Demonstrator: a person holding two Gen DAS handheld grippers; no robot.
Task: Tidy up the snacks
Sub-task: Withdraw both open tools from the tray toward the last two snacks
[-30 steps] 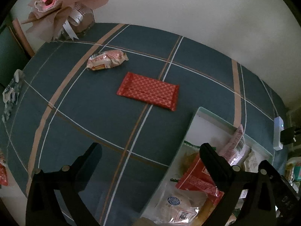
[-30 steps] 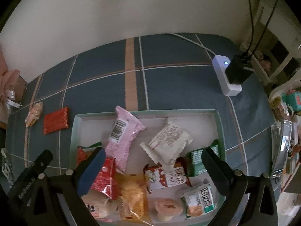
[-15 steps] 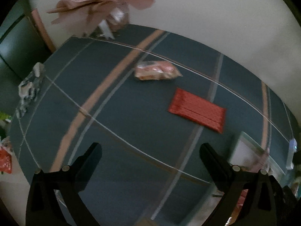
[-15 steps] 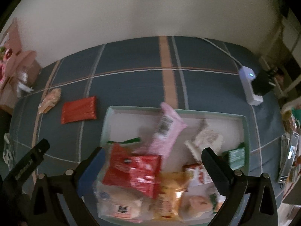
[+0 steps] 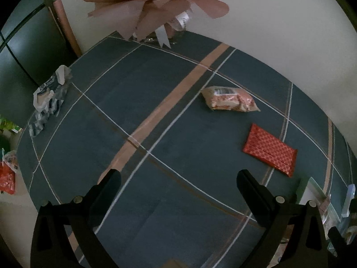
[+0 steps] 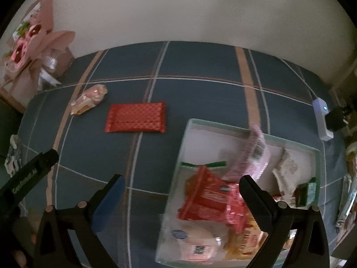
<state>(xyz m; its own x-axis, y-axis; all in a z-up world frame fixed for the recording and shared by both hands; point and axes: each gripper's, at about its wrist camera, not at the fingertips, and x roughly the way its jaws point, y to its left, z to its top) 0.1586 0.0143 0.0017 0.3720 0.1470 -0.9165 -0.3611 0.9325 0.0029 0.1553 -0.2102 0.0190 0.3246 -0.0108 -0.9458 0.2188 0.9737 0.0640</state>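
A flat red patterned packet [image 5: 270, 149] [image 6: 136, 118] lies on the blue plaid tablecloth, with a pale pink-and-cream wrapped snack [image 5: 229, 99] [image 6: 89, 99] beyond it. A pale green tray [image 6: 225, 126] holds several snack packs, among them a red one [image 6: 212, 196] and a pink one [image 6: 254, 156]. My left gripper [image 5: 178, 185] hangs open over bare cloth, with both loose snacks ahead to its right. My right gripper [image 6: 181, 189] is open above the tray's left edge. The left gripper's finger [image 6: 33, 169] shows at the right wrist view's left edge.
A pink paper-wrapped bouquet [image 5: 154, 2] [image 6: 38, 42] stands at the table's far corner. A crumpled grey-white wrapper [image 5: 49, 98] lies near the left edge, and a red bag [image 5: 7, 176] sits beyond it. A white power strip [image 6: 322, 118] with a black plug lies at the right.
Both grippers have swung left: the tray slid right in both views and nearly left the left wrist view. The bouquet and the two loose snacks now appear closer.
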